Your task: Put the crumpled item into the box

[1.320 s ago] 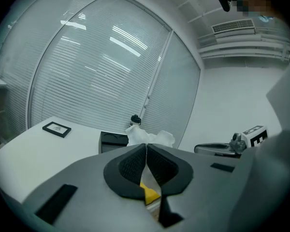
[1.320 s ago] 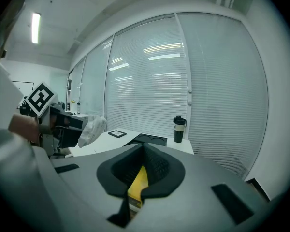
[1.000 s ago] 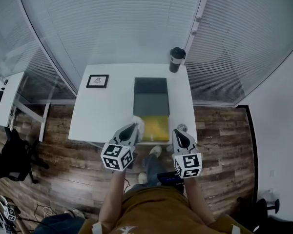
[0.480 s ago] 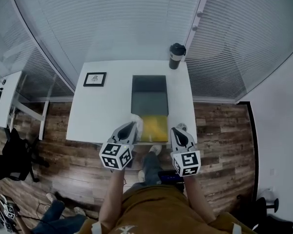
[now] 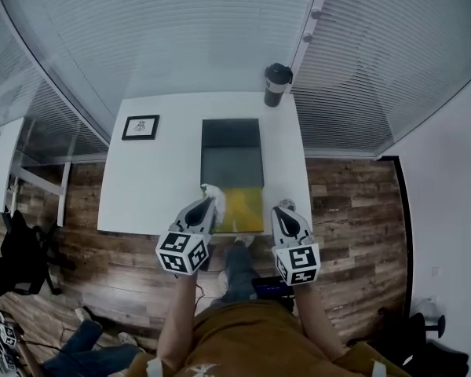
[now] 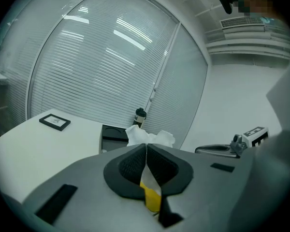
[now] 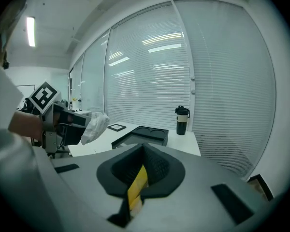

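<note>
A crumpled white paper [image 5: 211,192] is pinched in my left gripper [image 5: 207,205], whose jaws are shut on it, at the near left corner of the dark open box [image 5: 231,159]. In the left gripper view the paper [image 6: 150,137] sticks out past the closed pads, with the box [image 6: 113,132] just behind it. My right gripper [image 5: 285,209] hovers at the table's front edge right of the box, shut and with nothing in it. From the right gripper view [image 7: 144,151] the paper [image 7: 94,128] hangs at the left, in front of the box [image 7: 142,134].
The box lies on a white table [image 5: 149,179]; a yellow sheet [image 5: 243,209] covers its near end. A framed picture [image 5: 140,126] lies at the back left and a dark tumbler [image 5: 275,84] stands at the back right. Window blinds run behind the table, wood floor around it.
The head view has drifted, so the table sits a little further left in frame. The left gripper with the paper has edged toward the box's near corner. Both grippers stay shut.
</note>
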Tool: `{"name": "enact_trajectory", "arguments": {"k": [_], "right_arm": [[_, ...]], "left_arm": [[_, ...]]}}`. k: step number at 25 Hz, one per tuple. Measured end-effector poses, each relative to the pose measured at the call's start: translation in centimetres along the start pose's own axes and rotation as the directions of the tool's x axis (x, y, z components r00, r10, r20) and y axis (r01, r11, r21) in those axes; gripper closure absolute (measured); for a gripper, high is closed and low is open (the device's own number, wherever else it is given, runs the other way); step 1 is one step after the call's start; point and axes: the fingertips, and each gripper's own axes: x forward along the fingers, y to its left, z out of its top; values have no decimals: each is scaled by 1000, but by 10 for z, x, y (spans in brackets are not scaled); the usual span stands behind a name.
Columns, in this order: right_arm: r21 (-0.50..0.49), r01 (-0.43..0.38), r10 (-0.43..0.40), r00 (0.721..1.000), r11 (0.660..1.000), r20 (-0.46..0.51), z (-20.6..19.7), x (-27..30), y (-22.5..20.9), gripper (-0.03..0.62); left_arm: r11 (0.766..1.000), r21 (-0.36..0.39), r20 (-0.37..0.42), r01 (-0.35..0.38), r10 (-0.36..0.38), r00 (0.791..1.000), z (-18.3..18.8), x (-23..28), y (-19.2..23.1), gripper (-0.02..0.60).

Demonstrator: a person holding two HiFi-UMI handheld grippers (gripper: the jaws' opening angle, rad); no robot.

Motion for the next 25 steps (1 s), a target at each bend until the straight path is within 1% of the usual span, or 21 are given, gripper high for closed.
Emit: {"name": "enact_trajectory", "arguments": {"k": [6,15,25], "right_arm": [[22,4,-3,1000,1000,-28,-12,4,-10,582],[47,-12,14,998,999,-56,-27,14,-14,582],[65,-18,24,995,998,-94,-43,22,-22,582]], "left_arm": [[1000,2,-33,-5,5,999,-9,11,1,551],[1000,-8,-80,-21,20,997,-26,19,6,551],[999,14,-186,-31,33,982,-60,33,11,551]]}}
